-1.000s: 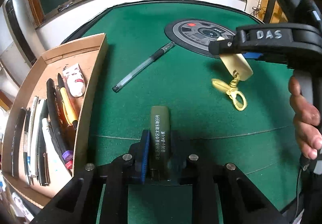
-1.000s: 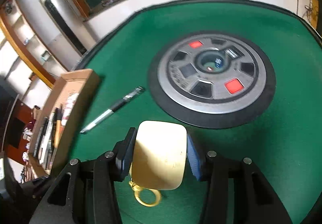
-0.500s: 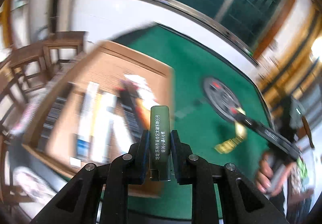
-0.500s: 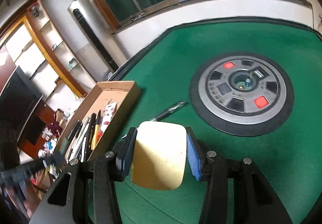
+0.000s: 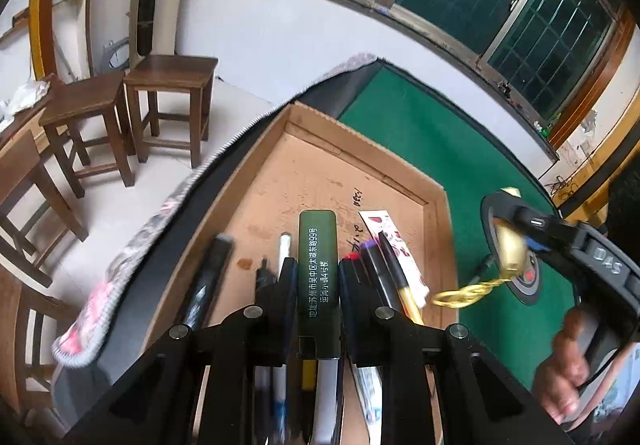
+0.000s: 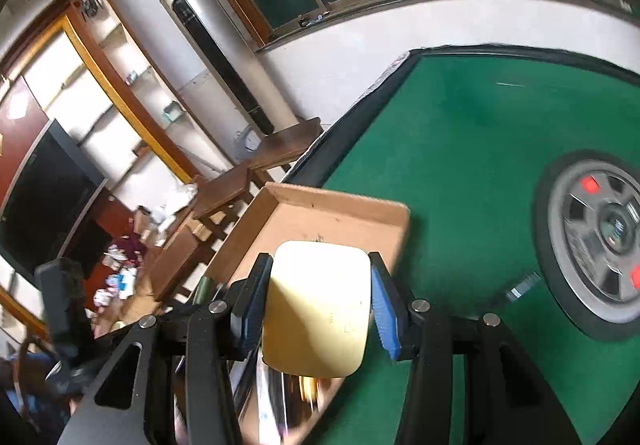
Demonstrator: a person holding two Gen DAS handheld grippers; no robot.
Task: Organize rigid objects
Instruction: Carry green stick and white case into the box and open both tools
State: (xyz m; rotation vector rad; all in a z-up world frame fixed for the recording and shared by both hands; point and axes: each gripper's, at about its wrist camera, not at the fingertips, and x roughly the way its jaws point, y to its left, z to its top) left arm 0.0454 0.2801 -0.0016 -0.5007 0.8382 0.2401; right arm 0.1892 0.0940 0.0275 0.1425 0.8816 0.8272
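My left gripper point(image 5: 318, 269) is shut on a dark green lighter point(image 5: 319, 277) with white print and holds it above the cardboard tray point(image 5: 320, 173). Several pens point(image 5: 384, 277) lie along the tray floor beneath it. My right gripper point(image 6: 318, 285) is shut on a pale yellow tag point(image 6: 316, 309), whose gold clasp point(image 5: 468, 291) dangles beside the tray's right wall in the left wrist view. In the right wrist view the tag hangs over the tray point(image 6: 340, 209), and the left gripper's lighter tip point(image 6: 203, 287) shows at the lower left.
The tray stands on a green felt table point(image 5: 432, 149) near its left edge. A round grey and black disc point(image 6: 596, 245) sits in the table's middle, with a pen point(image 6: 522, 287) lying beside it. Wooden stools point(image 5: 168, 101) stand on the floor past the edge.
Both grippers swung left from the open felt to over the tray, each keeping its object. The left view rolled, and the stools and floor came into sight.
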